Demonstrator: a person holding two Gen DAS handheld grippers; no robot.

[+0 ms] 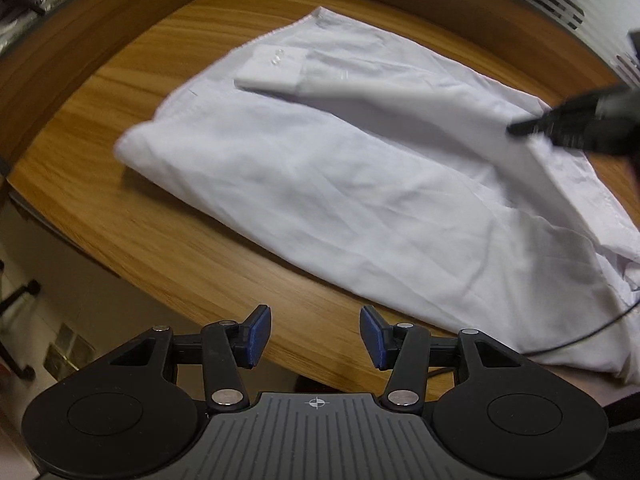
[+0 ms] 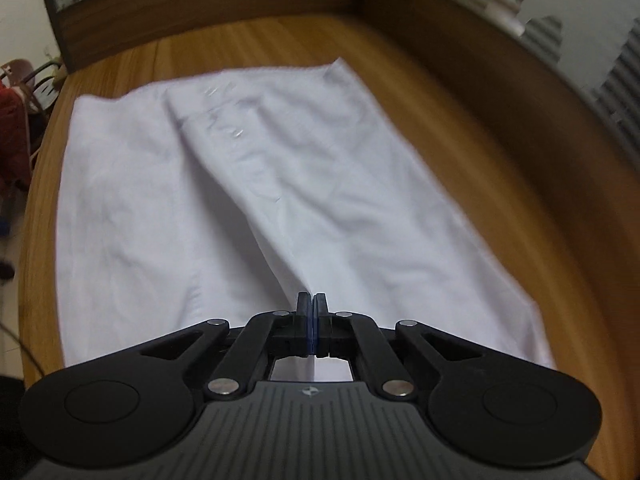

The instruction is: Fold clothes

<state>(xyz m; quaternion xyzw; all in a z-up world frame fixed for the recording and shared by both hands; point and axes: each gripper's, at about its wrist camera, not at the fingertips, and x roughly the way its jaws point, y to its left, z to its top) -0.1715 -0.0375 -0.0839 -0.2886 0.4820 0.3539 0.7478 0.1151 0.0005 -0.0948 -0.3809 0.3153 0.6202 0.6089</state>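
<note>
Fingers of the right gripper [image 2: 311, 300] are clenched on a ridge of the white shirt [image 1: 320, 184]; the left gripper [image 1: 316, 336] hangs released over the near edge. One-sided pulling could drag the shirt askew. It lies on a wooden surface [image 1: 120, 92] with raised wooden walls [image 2: 224, 4].
</note>
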